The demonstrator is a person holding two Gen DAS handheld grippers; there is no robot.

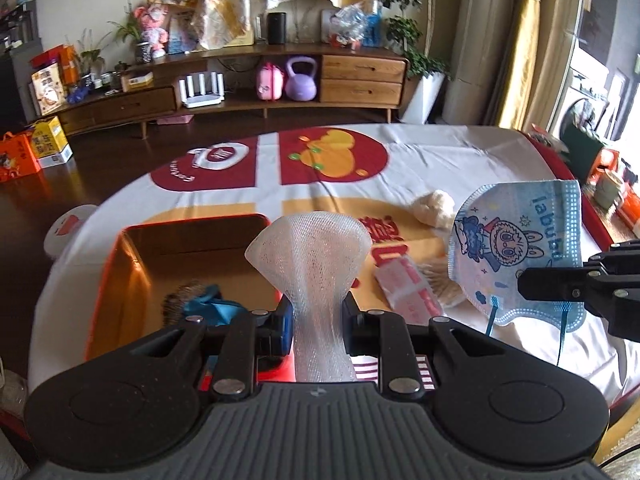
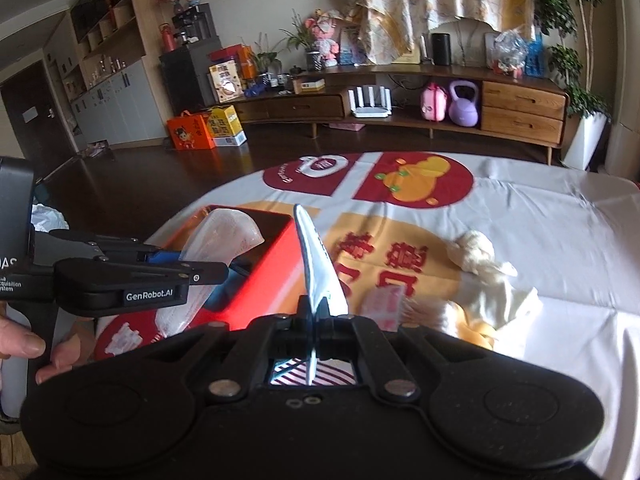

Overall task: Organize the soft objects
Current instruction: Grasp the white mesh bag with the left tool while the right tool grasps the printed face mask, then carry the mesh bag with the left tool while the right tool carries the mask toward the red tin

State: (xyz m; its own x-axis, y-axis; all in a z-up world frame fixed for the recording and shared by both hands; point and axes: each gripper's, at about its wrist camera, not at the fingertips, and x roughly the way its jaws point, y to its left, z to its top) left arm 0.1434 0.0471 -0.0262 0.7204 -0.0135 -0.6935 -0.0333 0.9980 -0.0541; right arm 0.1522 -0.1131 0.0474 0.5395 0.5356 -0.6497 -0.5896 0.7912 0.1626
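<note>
My left gripper [image 1: 318, 318] is shut on a white foam net sleeve [image 1: 310, 252] and holds it upright by the near right corner of the open red box [image 1: 120, 264]. The box holds a blue soft item [image 1: 214, 306] and a dark bristly one. My right gripper [image 2: 320, 318] is shut on a blue printed face mask [image 2: 316, 260], held edge-on above the table; in the left wrist view the mask [image 1: 516, 248] hangs at the right. The left gripper [image 2: 200, 268] with the sleeve [image 2: 224, 236] shows beside the box [image 2: 256, 284].
A cream plush toy [image 2: 488, 276] lies on the printed white tablecloth [image 2: 560, 220] to the right, with a pink-white packet [image 2: 384, 304] beside it. A wooden TV cabinet [image 2: 440, 108] stands across the dark floor. A hand [image 2: 24, 344] holds the left gripper.
</note>
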